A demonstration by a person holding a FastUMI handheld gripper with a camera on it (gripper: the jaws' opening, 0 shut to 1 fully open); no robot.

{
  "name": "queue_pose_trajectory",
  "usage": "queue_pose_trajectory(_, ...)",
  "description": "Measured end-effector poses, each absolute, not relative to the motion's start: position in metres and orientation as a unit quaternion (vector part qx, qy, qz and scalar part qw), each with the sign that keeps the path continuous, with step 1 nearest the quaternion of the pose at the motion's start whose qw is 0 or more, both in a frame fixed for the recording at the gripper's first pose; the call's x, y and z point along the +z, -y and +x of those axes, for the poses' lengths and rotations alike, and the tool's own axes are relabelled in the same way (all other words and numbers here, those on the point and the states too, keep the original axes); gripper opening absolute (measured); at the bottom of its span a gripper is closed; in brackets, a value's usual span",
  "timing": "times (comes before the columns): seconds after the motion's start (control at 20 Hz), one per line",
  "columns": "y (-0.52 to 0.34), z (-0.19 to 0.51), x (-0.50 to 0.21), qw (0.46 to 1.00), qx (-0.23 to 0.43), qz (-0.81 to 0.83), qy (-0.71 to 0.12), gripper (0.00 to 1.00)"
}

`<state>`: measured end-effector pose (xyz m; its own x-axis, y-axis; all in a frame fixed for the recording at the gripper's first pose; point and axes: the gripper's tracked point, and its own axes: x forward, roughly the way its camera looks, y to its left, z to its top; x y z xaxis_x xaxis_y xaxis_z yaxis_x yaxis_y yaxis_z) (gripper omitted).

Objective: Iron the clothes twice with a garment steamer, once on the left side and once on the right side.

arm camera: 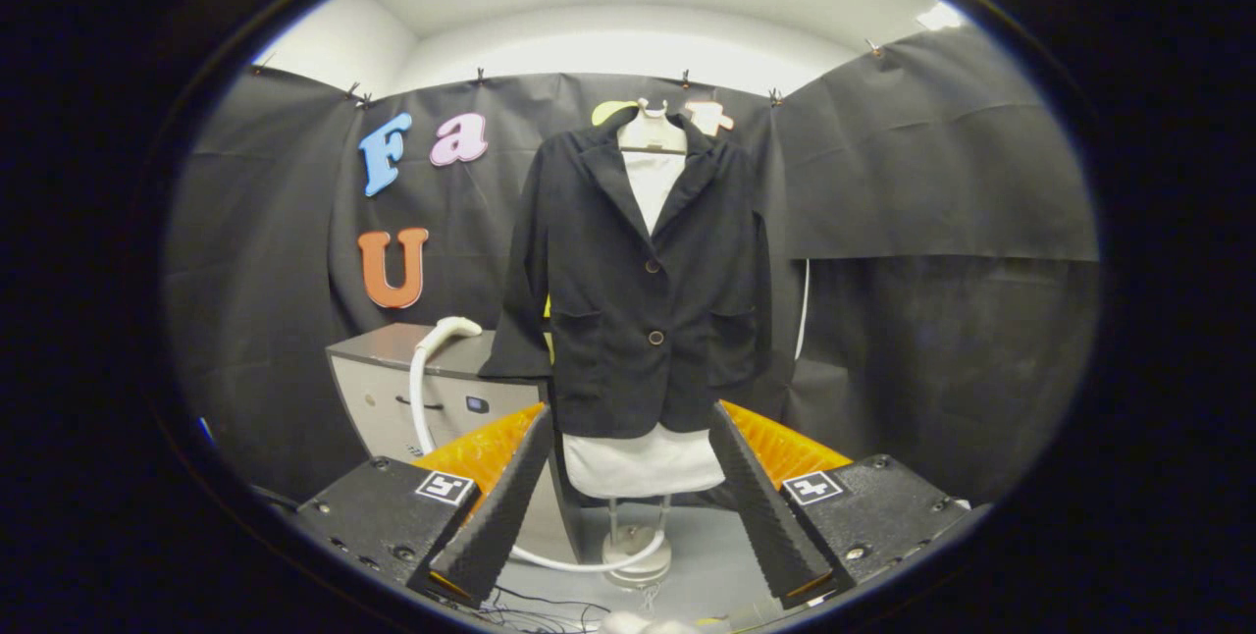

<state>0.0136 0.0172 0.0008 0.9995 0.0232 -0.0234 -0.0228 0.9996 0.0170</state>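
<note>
A black blazer point(643, 290) hangs buttoned on a white mannequin torso point(643, 462) straight ahead, beyond my fingers. The garment steamer's white head point(453, 328) rests on top of a grey cabinet point(392, 389) to the left of the blazer, and its white hose point(422, 408) runs down the cabinet's front and curls on the floor to the mannequin's stand point(636, 548). My gripper point(633, 506) is open, fingers point(500, 506) spread wide with nothing between them, well short of both the steamer and the blazer.
Black cloth walls close the booth on the left, back and right. The mannequin's round metal base stands on the grey floor just ahead of the fingers. Thin dark cables point(549, 605) lie on the floor near the fingertips.
</note>
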Motion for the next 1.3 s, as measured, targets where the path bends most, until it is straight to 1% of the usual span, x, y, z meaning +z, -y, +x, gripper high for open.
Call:
queue_pose_trajectory(0.55,-0.029,0.026,-0.004,0.999,0.013,0.018,-0.040,0.99)
queue_pose_trajectory(0.85,-0.089,0.094,0.019,0.998,0.034,0.028,-0.051,0.99)
queue_pose_trajectory(1.2,-0.185,0.193,0.054,0.995,0.091,0.009,-0.041,0.99)
queue_pose_trajectory(1.3,-0.221,0.223,0.054,0.992,0.114,0.013,-0.054,0.99)
